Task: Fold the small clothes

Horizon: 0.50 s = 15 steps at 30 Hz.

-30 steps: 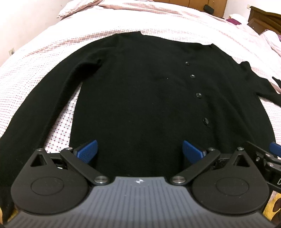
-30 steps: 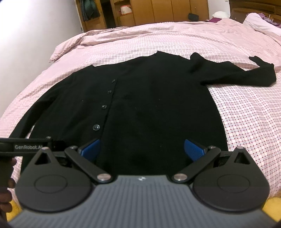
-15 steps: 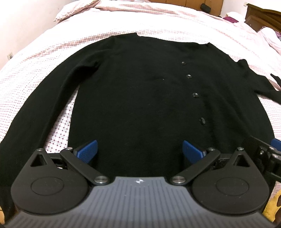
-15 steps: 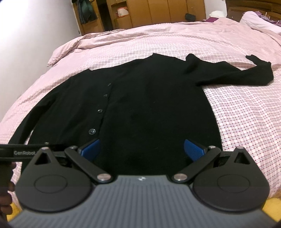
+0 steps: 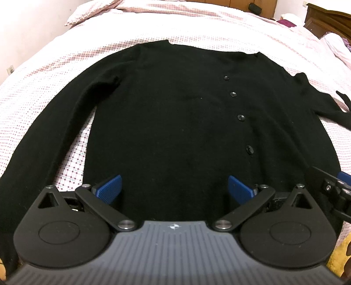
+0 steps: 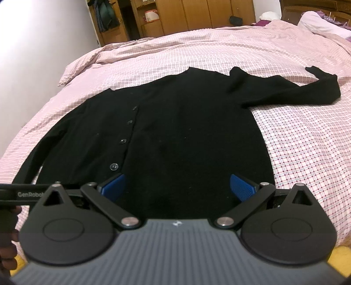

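- Both jaws stand wide apart and hold nothing: the left gripper (image 5: 174,189) hangs over the cardigan's hem at 6 o'clock in its own view, blue pads (image 5: 109,186) clear of the knit.
- Likewise spread and empty, the right gripper (image 6: 177,188) hovers above the same hem at 6 o'clock in its view, one blue pad (image 6: 242,186) near the garment's side edge.
- Part of the right gripper's body shows at 4 o'clock in the left wrist view, just beside the left one; a black bar lettered "GenRobot" (image 6: 26,194) crosses the right wrist view at 8 o'clock.
- Spread flat and front-up on the bed, the black cardigan (image 5: 186,114) fills the centre of both views, hem nearest the cameras, neckline toward 12 o'clock.
- Four dark buttons (image 5: 241,117) run up the placket, right of centre in the left wrist view and left of centre in the right wrist view.
- One sleeve (image 5: 48,122) curves down from 11 to 8 o'clock in the left wrist view; the other sleeve (image 6: 291,93) stretches out toward 2 o'clock in the right wrist view, its cuff turned up.
- A pink checked bedsheet (image 6: 307,149) lies under the garment.
- Wooden cabinets (image 6: 197,15) stand beyond the bed at 12 o'clock.
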Motion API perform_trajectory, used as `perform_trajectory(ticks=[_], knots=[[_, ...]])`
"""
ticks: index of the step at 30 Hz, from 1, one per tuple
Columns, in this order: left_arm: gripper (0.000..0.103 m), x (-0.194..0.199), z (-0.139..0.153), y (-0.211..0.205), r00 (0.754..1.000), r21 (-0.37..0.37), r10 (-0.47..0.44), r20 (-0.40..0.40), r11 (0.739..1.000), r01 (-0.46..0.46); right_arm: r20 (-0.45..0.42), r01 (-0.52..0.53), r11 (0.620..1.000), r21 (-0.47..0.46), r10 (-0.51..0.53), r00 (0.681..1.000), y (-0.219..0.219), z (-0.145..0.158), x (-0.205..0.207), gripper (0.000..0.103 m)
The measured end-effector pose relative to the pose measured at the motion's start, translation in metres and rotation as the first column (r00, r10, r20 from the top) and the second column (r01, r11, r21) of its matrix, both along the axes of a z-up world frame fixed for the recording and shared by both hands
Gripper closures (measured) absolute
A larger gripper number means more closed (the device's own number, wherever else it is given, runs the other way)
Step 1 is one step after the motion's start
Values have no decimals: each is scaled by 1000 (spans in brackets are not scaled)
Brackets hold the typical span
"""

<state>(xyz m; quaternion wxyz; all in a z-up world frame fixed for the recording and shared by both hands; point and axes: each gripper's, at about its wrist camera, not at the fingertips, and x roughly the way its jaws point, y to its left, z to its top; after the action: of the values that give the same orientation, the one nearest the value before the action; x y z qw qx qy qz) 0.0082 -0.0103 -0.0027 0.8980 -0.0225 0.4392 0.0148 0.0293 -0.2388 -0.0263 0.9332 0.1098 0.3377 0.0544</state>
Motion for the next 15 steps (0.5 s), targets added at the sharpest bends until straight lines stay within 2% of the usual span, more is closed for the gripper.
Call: perform_trajectory(ticks=[8,15], knots=[[0,2,7,3,1000,9,-8,23,1000,8,10,2,1000,-1,-2,1000,-9,3,2,0],[0,16,16,5,999,25,-3,38,1000,2,33,46,999,-18,-45,998,-45,16,14,0]])
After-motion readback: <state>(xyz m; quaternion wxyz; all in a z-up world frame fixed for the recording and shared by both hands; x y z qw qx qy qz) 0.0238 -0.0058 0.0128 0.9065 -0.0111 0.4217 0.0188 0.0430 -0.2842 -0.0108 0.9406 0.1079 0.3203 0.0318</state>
